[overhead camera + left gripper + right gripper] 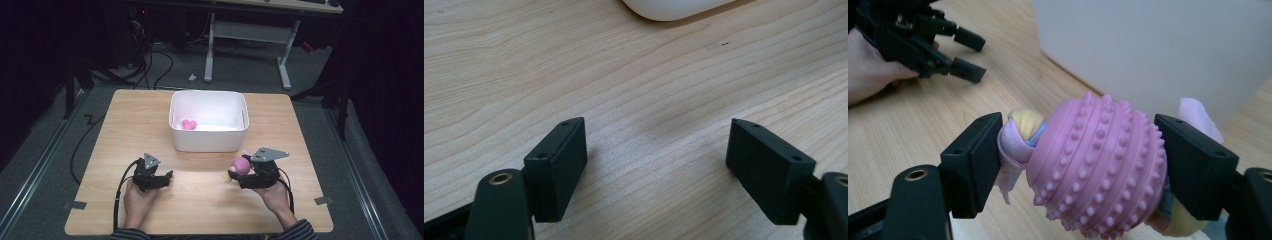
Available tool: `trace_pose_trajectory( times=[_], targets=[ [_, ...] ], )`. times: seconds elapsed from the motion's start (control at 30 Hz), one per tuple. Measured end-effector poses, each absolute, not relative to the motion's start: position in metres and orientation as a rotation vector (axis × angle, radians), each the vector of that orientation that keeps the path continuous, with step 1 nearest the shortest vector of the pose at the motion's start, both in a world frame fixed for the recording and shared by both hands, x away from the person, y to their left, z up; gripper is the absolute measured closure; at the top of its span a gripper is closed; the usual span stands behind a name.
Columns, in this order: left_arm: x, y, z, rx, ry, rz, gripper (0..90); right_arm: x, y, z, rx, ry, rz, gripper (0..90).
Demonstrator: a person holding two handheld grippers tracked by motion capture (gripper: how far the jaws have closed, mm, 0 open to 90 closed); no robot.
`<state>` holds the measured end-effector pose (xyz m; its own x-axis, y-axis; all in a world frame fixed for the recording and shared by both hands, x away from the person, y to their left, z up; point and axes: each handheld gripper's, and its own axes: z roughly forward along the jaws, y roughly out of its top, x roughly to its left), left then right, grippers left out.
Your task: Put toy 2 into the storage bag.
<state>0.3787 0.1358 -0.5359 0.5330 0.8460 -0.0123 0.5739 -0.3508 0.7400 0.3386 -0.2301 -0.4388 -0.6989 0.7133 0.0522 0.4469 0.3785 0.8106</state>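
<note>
The right hand-held gripper (1078, 172) has its two black jaws clamped on a pink spiked ball (1100, 167), one jaw on each side of it. Strips of soft cloth (1020, 135), yellow, pale pink and a little blue, are knotted through the ball and poke out past both jaws. From the high view the ball (241, 166) sits at the front of that hand-held gripper (239, 172), held near the right front corner of the white tub (208, 142) and not touching it; whether it is clear of the desk (200, 200) I cannot tell from there. The person's right hand (272, 192) wraps the body of the tool from behind.

The left hand-held gripper (656, 165) rests low over the bare wood with its jaws spread wide and nothing between them. In the high view it (167, 176) sits at the near left part of the desk, well apart from the ball, with the left hand (137, 197) around it and its cable looping off to the side.

The white tub stands in the middle of the far half of the desk. Inside it, toward its left side, lies a small pink thing (189, 124), too small to make out in detail
</note>
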Motion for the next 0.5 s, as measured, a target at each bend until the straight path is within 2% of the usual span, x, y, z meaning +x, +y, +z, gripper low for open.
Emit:
trace_pose_trajectory(
  times=[0.5],
  targets=[
    [0.379,0.136,-0.536,2.064,1.147,0.494,24.7,0.352,-0.25,-0.399,1.006,2.295,1.261,23.2]
  ],
)
